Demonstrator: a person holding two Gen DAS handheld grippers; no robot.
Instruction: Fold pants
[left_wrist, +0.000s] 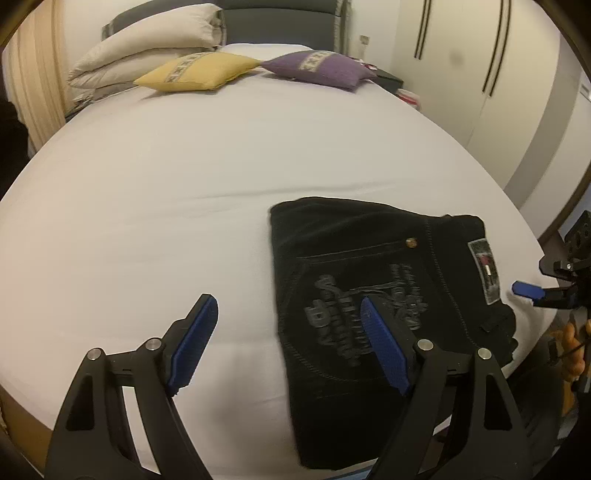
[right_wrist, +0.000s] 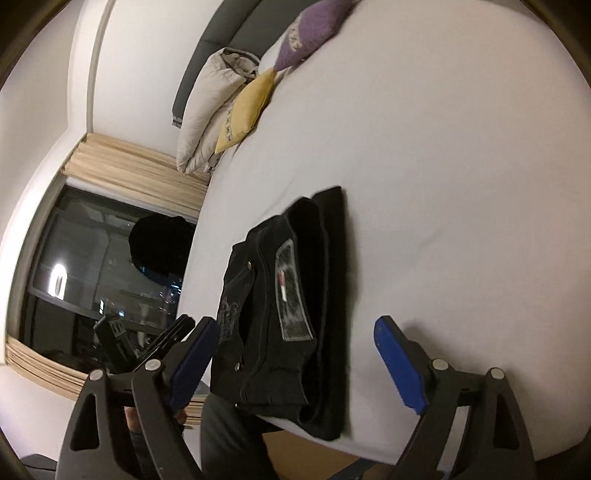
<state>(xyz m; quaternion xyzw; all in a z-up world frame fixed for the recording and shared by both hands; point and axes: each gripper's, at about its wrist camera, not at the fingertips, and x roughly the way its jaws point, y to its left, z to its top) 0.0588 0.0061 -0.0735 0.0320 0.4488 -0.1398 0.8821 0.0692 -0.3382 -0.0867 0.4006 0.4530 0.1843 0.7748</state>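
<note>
Both views are lit by soft, warm indoor light, and the white bed (left_wrist: 184, 184) is evenly bright. Strong fisheye bending and dark corners are seen at the edges. Detail in the black pants (left_wrist: 369, 258) is lost in shadow. The window (right_wrist: 92, 266) is dark, with one glaring reflection. Slight blur is noticed throughout.

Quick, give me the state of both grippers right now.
Left gripper: open, holding nothing, above the folded black pants on the white bed sheet.
Right gripper: open, holding nothing.
</note>
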